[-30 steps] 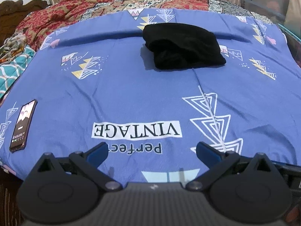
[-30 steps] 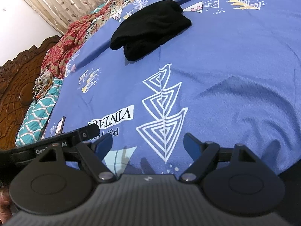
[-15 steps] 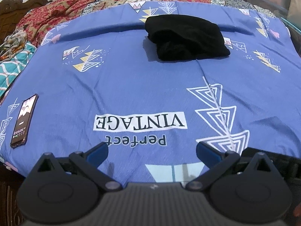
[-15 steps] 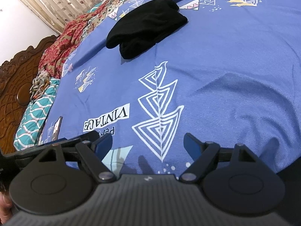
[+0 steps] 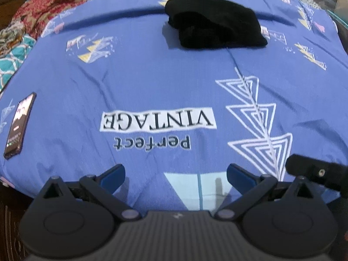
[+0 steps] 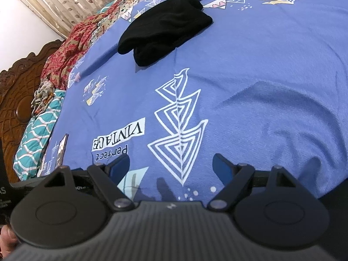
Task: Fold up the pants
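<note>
We see the black pants (image 5: 214,22) already lying in a compact folded bundle at twelve o'clock on the blue bedsheet (image 5: 152,82), well apart from us. Our left gripper (image 5: 175,175) and right gripper (image 6: 171,163) both gape wide, holding nothing; little seems left.

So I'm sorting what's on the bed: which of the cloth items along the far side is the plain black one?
The folded pants, lying alone on the blue bedsheet. The red floral blanket and teal patterned cloth are bunched at the left edge.
</note>
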{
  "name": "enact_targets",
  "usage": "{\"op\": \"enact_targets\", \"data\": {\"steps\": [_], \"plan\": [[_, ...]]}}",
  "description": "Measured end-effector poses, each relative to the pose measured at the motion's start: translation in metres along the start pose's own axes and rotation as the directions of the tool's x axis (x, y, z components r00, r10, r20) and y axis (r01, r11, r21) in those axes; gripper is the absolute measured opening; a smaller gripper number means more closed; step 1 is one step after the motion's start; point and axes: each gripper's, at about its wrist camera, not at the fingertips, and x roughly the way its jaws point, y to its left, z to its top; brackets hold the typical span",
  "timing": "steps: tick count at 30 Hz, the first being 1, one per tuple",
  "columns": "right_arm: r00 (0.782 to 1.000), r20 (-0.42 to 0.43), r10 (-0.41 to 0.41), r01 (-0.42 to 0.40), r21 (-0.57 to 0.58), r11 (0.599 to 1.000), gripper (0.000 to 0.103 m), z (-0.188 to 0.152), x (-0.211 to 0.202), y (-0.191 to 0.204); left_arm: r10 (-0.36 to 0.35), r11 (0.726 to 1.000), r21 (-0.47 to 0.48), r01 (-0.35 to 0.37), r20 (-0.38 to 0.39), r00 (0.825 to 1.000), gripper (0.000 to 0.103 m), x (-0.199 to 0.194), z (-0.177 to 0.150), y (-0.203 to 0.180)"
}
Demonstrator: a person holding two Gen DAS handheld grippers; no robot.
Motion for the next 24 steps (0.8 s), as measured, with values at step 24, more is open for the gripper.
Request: {"op": "enact_targets", "data": {"steps": [24], "plan": [[1.000, -0.024, -0.019, 0.020, 0.028, 0.999, 0.086, -0.006, 0.007, -0.006, 0.027, 0.999, 0.029, -0.024, -0.093, 0.995, 0.103, 0.027, -0.011, -0.003]]}}
